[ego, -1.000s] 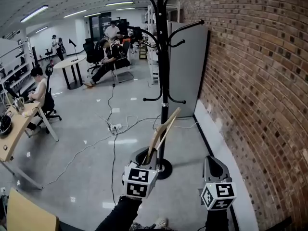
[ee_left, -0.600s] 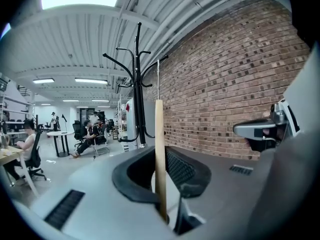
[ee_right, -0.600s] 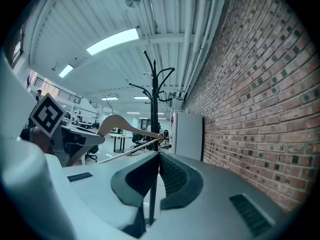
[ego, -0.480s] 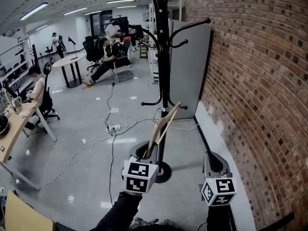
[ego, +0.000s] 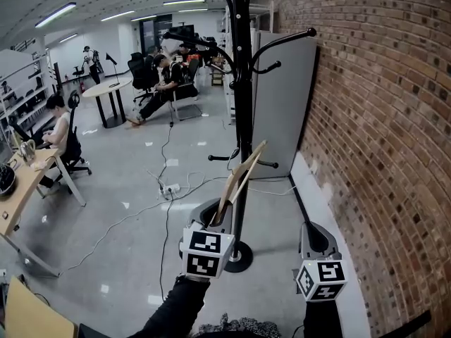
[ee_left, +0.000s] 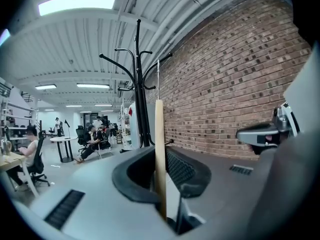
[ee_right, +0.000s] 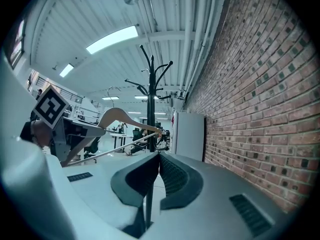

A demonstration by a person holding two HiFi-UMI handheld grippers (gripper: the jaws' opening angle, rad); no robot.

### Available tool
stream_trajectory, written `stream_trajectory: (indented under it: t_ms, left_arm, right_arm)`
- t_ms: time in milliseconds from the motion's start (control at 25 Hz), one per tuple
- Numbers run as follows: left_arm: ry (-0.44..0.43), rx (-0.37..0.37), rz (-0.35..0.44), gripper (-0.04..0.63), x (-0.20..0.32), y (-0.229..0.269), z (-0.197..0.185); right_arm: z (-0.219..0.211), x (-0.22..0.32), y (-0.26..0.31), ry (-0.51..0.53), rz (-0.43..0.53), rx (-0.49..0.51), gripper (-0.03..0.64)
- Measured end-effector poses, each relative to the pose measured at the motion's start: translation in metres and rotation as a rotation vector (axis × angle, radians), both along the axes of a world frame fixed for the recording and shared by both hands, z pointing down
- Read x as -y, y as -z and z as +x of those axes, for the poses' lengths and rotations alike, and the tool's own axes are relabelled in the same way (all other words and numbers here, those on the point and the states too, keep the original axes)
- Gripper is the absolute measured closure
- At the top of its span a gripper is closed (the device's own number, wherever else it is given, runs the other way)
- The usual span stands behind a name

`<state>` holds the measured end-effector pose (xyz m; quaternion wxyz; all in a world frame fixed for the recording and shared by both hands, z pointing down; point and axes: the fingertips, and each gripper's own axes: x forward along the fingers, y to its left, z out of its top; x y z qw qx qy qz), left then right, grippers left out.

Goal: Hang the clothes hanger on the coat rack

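A light wooden clothes hanger (ego: 240, 177) with a metal hook stands tilted up toward the black coat rack (ego: 243, 111), overlapping its pole in the head view. My left gripper (ego: 220, 215) is shut on the hanger's lower end. In the left gripper view the wood (ee_left: 159, 149) runs up between the pads of the left gripper (ee_left: 162, 184), with the coat rack (ee_left: 138, 94) behind it. My right gripper (ego: 315, 238) hangs low at the right, shut on nothing. The right gripper view looks past the right gripper (ee_right: 157, 169) to the hanger (ee_right: 120, 116) and the coat rack (ee_right: 151, 99).
A brick wall (ego: 380, 132) runs along the right. A grey panel (ego: 282, 104) stands behind the rack. The rack's round base (ego: 239, 256) sits on the floor, with cables (ego: 165, 189) trailing left. People sit at desks (ego: 21, 189) and a round table (ego: 106, 90) further off.
The view has drawn closer to the coat rack. The hanger in my left gripper has risen slightly against the pole. The right gripper has barely moved.
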<state>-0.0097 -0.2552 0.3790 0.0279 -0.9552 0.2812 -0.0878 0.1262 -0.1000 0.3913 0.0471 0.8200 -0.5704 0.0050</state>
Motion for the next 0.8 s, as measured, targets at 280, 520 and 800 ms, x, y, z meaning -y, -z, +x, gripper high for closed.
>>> stream_trajectory:
  t_ms: [280, 520, 800]
  left_arm:
    - [0.018, 0.005, 0.001, 0.538, 0.012, -0.002, 0.031]
    - [0.058, 0.01, -0.013, 0.538, 0.024, -0.01, 0.074]
    - [0.121, -0.001, -0.004, 0.538, 0.045, 0.004, 0.127]
  right_arm:
    - [0.034, 0.023, -0.006, 0.033, 0.014, 0.03, 0.607]
    - [0.078, 0.048, -0.016, 0.096, 0.003, 0.055, 0.607]
    - [0.139, 0.081, -0.008, 0.167, 0.021, 0.066, 0.607]
